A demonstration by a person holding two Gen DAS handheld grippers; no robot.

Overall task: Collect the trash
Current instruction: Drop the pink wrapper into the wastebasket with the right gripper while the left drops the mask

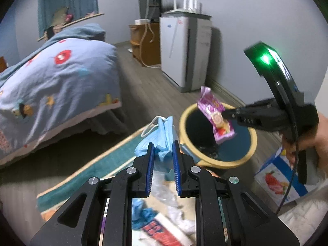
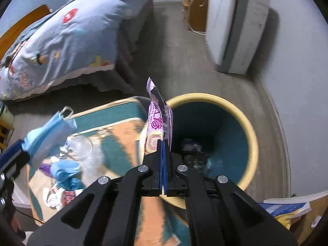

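While the left tool (image 1: pixel 163 150) pinches a mask (image 1: pixel 158 137), the right tool (image 2: pixel 163 143) apparently clamps a wrapper (image 2: pixel 158 121).

The lower part of the blue face mask (image 1: pixel 162 143) is hidden between the pads of the left gripper (image 1: pixel 163 149), and its far end is blurred in the right wrist view. The purple snack wrapper (image 2: pixel 158 121) has its bottom edge hidden inside the clamped right gripper (image 2: pixel 163 149); only "SWISS ROLL" of its print can be read. What lies at the bottom of the trash bin (image 2: pixel 252 143) is dark and smeared. The litter on the rug (image 2: pixel 121 112) near its left edge is blurred: a clear plastic piece (image 2: pixel 82 145), the rest unclear. The carton (image 1: pixel 276 178) is cut by the hand (image 1: pixel 307 137).
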